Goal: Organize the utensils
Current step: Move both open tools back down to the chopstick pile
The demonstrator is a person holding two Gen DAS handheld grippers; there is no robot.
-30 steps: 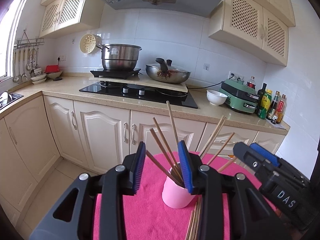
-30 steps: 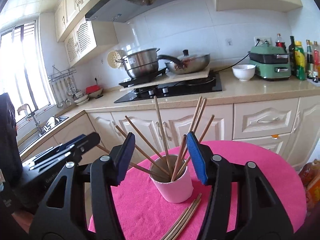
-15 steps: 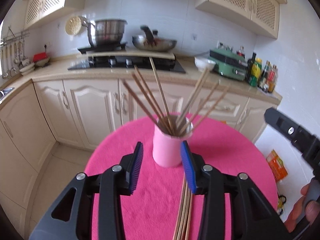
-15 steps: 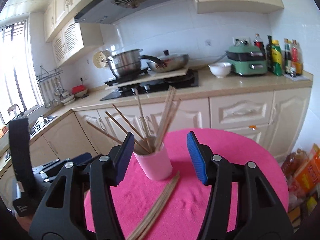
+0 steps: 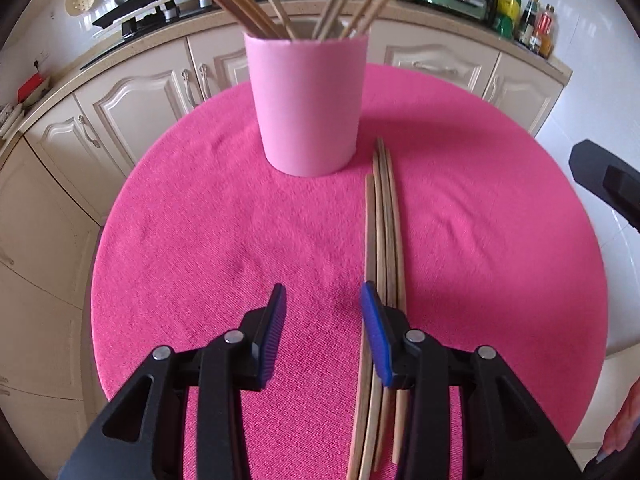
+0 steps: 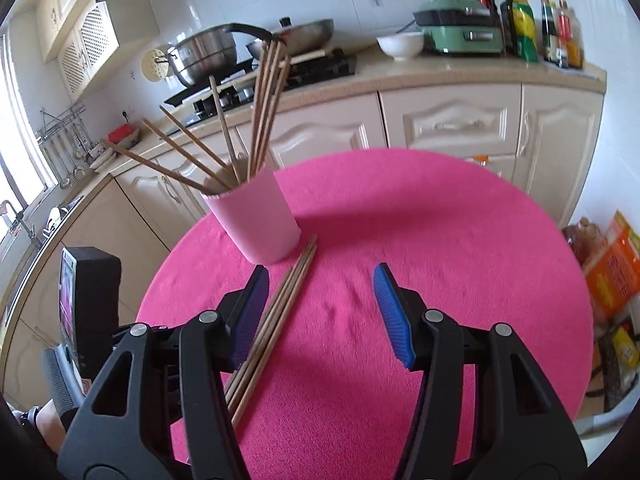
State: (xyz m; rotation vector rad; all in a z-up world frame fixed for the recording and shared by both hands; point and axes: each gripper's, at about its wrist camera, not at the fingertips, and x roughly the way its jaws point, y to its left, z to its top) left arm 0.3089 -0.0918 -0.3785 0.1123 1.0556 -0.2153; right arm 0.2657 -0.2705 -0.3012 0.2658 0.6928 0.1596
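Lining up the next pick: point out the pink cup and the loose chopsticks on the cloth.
pink cup (image 5: 308, 100), left wrist view, front wall.
loose chopsticks (image 5: 385, 224), left wrist view, middle of the bundle.

Both grippers have dipped toward the loose chopsticks.

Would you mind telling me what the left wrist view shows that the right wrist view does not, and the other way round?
Only the left wrist view shows the left claw, open over bare cloth, with the loose chopsticks running under its right finger. Only the right wrist view shows the right claw, also open and empty, the orange packages on the floor and the sink tap. Both show the pink cup holding chopsticks, the pink tablecloth, the white bowl and the green appliance.
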